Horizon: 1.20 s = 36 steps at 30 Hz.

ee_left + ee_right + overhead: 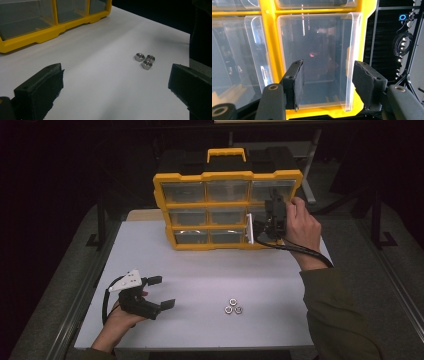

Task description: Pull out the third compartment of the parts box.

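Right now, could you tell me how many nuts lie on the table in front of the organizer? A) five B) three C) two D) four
B: three nuts lie bunched on the white table, seen in the high view and, closer, in the left gripper view, ahead of the yellow organizer.

My left claw (161, 292) rested low at my near left, jaws spread wide and holding nothing. My right claw (265, 226) was raised, arm stretched forward, its jaws partly apart, pads not visibly pressing anything.
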Motion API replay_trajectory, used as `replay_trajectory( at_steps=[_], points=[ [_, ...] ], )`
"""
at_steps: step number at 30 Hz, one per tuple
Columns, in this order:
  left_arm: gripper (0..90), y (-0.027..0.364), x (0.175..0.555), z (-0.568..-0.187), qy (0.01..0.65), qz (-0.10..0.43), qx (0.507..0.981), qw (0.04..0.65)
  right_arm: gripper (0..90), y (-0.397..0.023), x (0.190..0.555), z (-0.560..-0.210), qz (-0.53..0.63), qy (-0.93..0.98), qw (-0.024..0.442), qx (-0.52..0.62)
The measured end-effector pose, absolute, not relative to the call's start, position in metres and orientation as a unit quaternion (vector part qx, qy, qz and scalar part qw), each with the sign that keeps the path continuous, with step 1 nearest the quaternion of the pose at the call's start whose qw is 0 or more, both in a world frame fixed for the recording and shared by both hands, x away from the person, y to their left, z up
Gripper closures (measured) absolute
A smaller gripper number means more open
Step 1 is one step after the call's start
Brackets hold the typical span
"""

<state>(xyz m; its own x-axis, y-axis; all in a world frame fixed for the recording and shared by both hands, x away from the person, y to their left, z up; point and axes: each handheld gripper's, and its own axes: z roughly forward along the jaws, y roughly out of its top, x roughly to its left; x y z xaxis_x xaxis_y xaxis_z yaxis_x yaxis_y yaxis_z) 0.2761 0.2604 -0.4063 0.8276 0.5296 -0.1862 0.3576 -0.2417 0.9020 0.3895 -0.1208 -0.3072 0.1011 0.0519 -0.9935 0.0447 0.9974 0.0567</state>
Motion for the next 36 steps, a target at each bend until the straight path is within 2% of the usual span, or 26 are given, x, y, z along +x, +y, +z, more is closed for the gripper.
replay_trajectory(
  at_steps=[17, 27, 36],
  points=[
    [0.0, 0.260, 0.276, -0.406, 0.280, 0.081, 0.785, 0.546, 54.7, -0.125, 0.394, -0.297, -0.003, 0.662, 0.748, 0.041],
    [0.0, 0.261, 0.277, -0.406, 0.277, 0.085, 0.788, 0.544, 65.2, -0.125, 0.395, -0.290, -0.006, 0.657, 0.753, 0.041],
    [0.0, 0.261, 0.277, -0.406, 0.277, 0.085, 0.787, 0.545, 69.5, -0.127, 0.398, -0.288, -0.015, 0.654, 0.755, 0.037]
  ],
)
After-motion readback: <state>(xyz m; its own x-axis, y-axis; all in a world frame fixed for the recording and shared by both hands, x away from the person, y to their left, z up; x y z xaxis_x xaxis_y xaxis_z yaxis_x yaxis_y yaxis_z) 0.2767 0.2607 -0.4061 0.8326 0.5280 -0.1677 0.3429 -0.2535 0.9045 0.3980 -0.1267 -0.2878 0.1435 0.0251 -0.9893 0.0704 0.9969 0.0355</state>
